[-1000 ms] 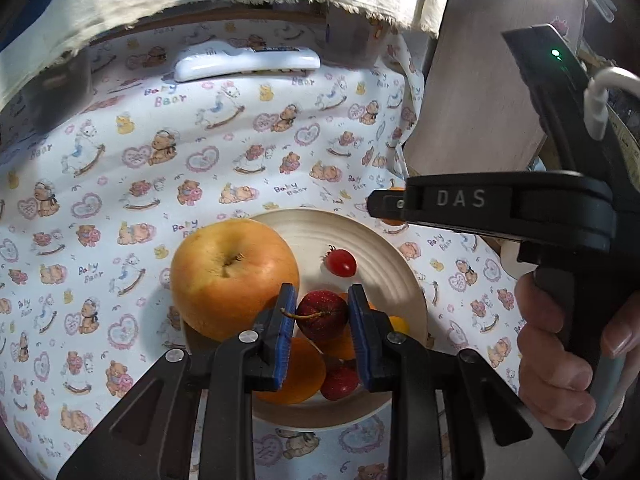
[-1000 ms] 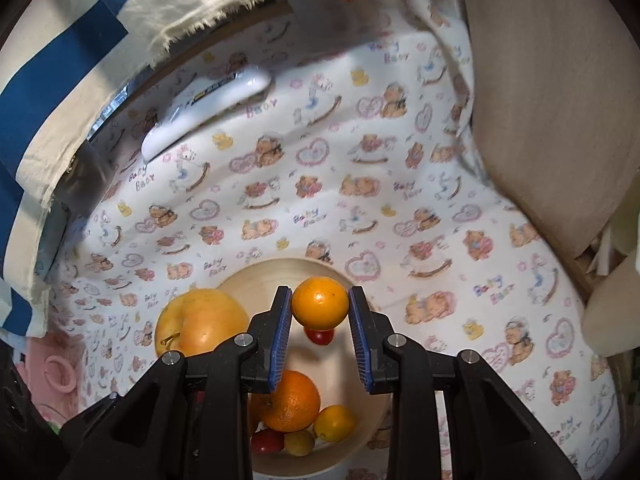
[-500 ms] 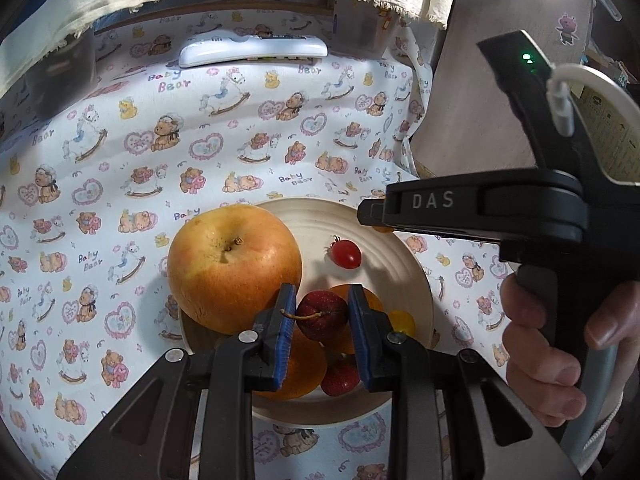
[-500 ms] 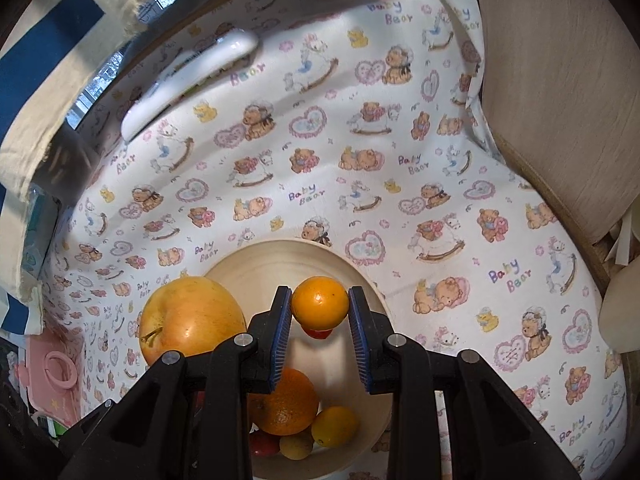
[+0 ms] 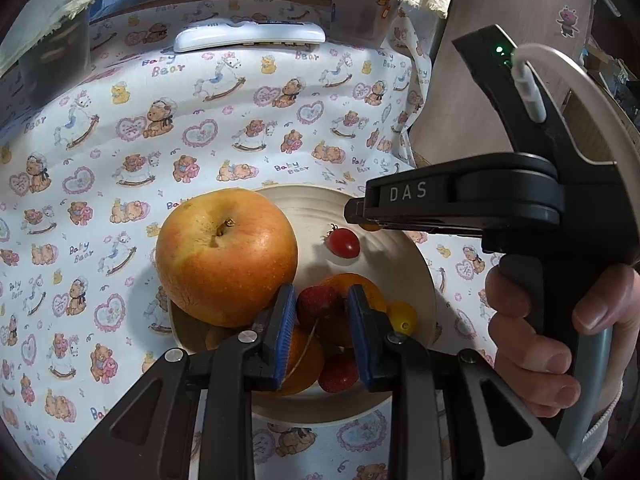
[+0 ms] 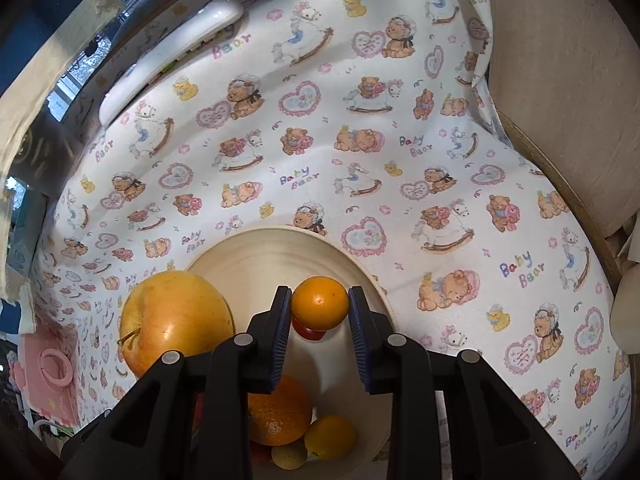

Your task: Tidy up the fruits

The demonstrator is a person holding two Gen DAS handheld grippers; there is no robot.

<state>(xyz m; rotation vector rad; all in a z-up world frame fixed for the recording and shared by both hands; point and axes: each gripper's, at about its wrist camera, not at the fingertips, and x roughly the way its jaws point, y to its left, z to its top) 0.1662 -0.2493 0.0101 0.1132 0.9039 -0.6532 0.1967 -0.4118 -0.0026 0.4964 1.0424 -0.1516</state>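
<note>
My left jaws pinch a dark red cherry, its stalk trailing down between the blue pads; my right jaws pinch a small orange, pads pressed to both its sides. Over the last second neither grip has changed; what has changed is the right side, which has come lower over the plate, so the rim now fills more of its view and the small orange hangs just above the cherry tomato. In the left view the right tool's black body has swung in at 3 o'clock, its nose reaching over the plate's edge, with the hand on its grip below. The left side has barely shifted and hovers over the pile.

Outward from the cherry: the big apple sits at 10 o'clock, leaning on the plate's left rim; an orange and a strawberry lie beneath at 6 o'clock; a yellow tomato at 3 o'clock. Beyond, the bear-print cloth covers the desk, a white remote at 12 o'clock.

I judge both fruits are about to be set down on the plate; the right one looks nearer release, onto the bare patch near the cherry tomato, where it may roll.
</note>
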